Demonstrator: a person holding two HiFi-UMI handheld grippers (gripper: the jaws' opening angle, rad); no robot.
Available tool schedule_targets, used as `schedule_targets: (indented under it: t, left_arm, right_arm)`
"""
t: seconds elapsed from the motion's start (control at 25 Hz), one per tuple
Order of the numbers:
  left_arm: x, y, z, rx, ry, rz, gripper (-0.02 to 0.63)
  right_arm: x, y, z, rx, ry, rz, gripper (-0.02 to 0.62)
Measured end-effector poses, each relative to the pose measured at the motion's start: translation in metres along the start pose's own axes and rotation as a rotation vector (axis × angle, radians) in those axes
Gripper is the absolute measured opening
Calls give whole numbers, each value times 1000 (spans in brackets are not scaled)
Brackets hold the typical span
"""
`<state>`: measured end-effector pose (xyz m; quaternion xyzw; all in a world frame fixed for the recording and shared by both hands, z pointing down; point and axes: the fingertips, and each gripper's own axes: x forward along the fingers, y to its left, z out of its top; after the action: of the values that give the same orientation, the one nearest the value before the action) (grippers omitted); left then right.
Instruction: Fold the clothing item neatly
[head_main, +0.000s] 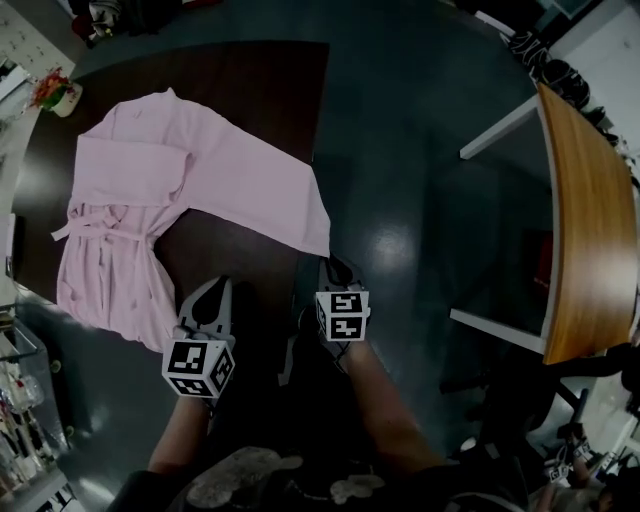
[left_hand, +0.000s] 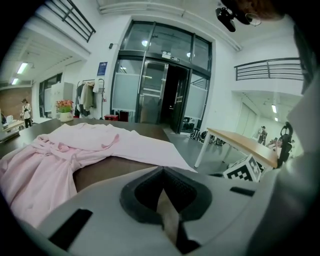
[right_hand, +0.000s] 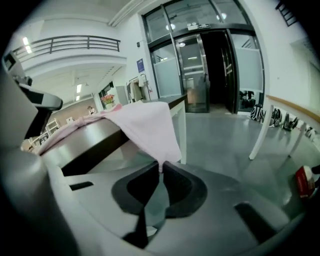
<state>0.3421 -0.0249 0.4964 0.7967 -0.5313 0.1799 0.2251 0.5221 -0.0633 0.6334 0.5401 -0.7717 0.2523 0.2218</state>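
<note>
Right gripper (right_hand: 160, 169) is tilted downward, and its jaws are pinched on the hanging corner of the soft pink robe (head_main: 150, 190), which is spread on the smooth dark table (head_main: 280, 80). Left gripper (left_hand: 162, 175), also tilted down, is closed on nothing.

Pale pink long-sleeved garment (head_main: 150, 170), robe-like, thin belt knotted at waist. Lies partly spread on dark brown table (head_main: 270, 80), collar toward far end. One sleeve folded across chest. One front panel opened wide to right, tapering to pointed corner that hangs off table's edge. Corner tip pinched between jaws of right tool (right_hand: 159, 169). Lower hem bunched at table's near left edge. Fabric softly wrinkled.
</note>
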Motion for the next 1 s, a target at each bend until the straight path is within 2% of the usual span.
schedule_targets:
  t: [0.2,0.48,0.68,1.0]
  left_arm:
    - [-12,16,12,-31,-55,44,11]
    - [-31,57,39,-60,-160,56,9]
    - [-54,96,46,-60,-194,12,11]
    - [-109,197,47,-58,-245,-21,9]
  right_arm:
    - [-31,-15,53,11,-112,-34,18]
    - [-76,14,142,-56,-238,-18,18]
    - [-91,54,173,-65,-248,-56,18]
    - [-88,143,198,-95,-257,-145,18]
